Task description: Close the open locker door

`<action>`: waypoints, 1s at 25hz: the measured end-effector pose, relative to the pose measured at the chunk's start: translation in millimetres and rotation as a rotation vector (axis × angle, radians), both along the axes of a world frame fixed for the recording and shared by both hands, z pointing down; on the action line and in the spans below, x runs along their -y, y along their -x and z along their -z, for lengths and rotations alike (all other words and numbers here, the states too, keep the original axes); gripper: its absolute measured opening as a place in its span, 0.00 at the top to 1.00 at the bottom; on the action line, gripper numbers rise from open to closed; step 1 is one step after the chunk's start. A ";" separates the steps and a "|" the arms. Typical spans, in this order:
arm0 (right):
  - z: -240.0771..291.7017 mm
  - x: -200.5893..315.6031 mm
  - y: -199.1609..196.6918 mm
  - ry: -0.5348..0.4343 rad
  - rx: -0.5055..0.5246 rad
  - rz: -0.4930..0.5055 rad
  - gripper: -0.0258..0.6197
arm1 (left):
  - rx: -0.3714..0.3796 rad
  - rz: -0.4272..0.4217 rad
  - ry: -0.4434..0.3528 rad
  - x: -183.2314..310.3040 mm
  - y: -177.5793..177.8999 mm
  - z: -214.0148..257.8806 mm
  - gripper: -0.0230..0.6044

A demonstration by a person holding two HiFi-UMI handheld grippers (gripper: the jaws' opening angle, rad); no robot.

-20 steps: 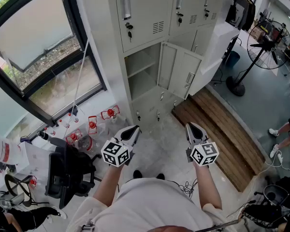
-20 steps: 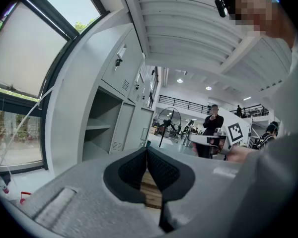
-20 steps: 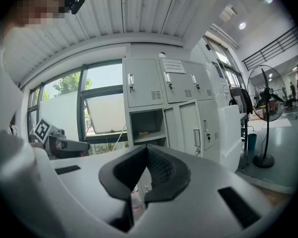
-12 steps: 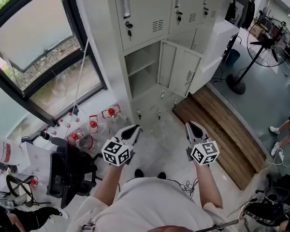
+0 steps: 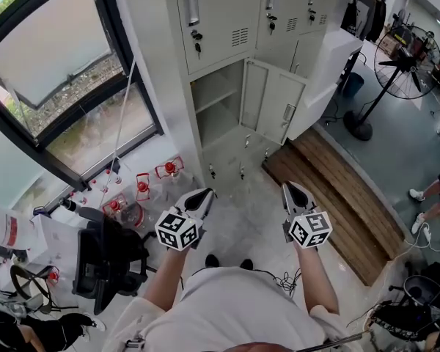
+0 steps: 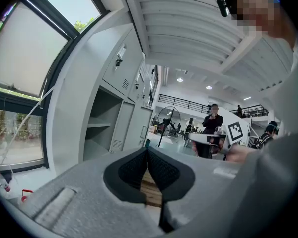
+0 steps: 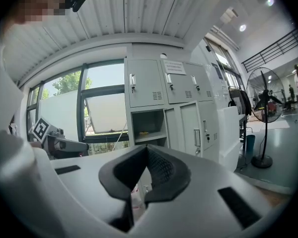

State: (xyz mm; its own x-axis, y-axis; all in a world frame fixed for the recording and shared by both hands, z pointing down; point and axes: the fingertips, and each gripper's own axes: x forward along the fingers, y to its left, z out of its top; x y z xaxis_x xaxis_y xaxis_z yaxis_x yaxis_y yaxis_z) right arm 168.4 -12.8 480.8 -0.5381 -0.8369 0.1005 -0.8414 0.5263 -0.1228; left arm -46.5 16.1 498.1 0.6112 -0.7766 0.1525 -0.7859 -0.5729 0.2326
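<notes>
While you are standing well back from the locker bank (image 5: 227, 20), the left gripper (image 5: 200, 198) and the right gripper (image 5: 292, 193) are both showing jaws pressed together, with nothing between them. The open locker door (image 5: 279, 108) is standing out from the bank's middle row, just beside its open compartment (image 5: 216, 116). It is probably thin sheet metal, light, stiff and swinging freely. I am advising no grasp, only a gentle push with closed tips near its free edge, so that it is not slamming.
</notes>
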 end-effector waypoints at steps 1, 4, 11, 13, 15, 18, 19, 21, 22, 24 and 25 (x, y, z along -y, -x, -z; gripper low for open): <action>-0.5 -0.4 0.4 0.002 -0.001 -0.001 0.96 | 0.000 -0.002 0.002 -0.9 0.0 -0.5 0.94; 0.2 -1.5 2.8 -0.002 -0.009 0.000 0.96 | 0.005 -0.008 0.009 -1.5 0.5 -2.2 0.94; -3.7 -0.3 4.3 -0.011 -0.048 -0.030 0.96 | 0.010 -0.020 0.016 0.5 0.4 -6.2 0.94; -4.7 1.5 5.2 -0.004 -0.048 -0.035 0.96 | 0.011 -0.023 0.020 1.9 1.4 -7.3 0.94; -4.6 2.9 7.5 -0.002 -0.050 -0.034 0.96 | 0.011 -0.025 0.022 3.9 3.4 -7.8 0.94; -7.3 3.4 9.4 0.009 -0.039 -0.035 0.96 | 0.011 -0.028 0.023 5.8 6.2 -8.8 0.94; -8.8 3.7 9.6 0.018 -0.029 -0.035 0.96 | 0.012 -0.030 0.025 6.5 6.9 -9.4 0.94; -12.3 4.5 9.9 0.037 -0.005 -0.033 0.95 | 0.014 -0.036 0.029 8.2 8.0 -11.4 0.94; -13.9 4.7 9.8 0.046 0.007 -0.034 0.95 | 0.013 -0.039 0.032 9.0 8.4 -12.5 0.94; -16.2 4.9 9.8 0.060 0.019 -0.038 0.95 | 0.011 -0.046 0.036 10.7 8.9 -14.2 0.94; -16.8 5.0 10.1 0.064 0.022 -0.039 0.95 | 0.010 -0.050 0.037 11.6 8.8 -14.7 0.94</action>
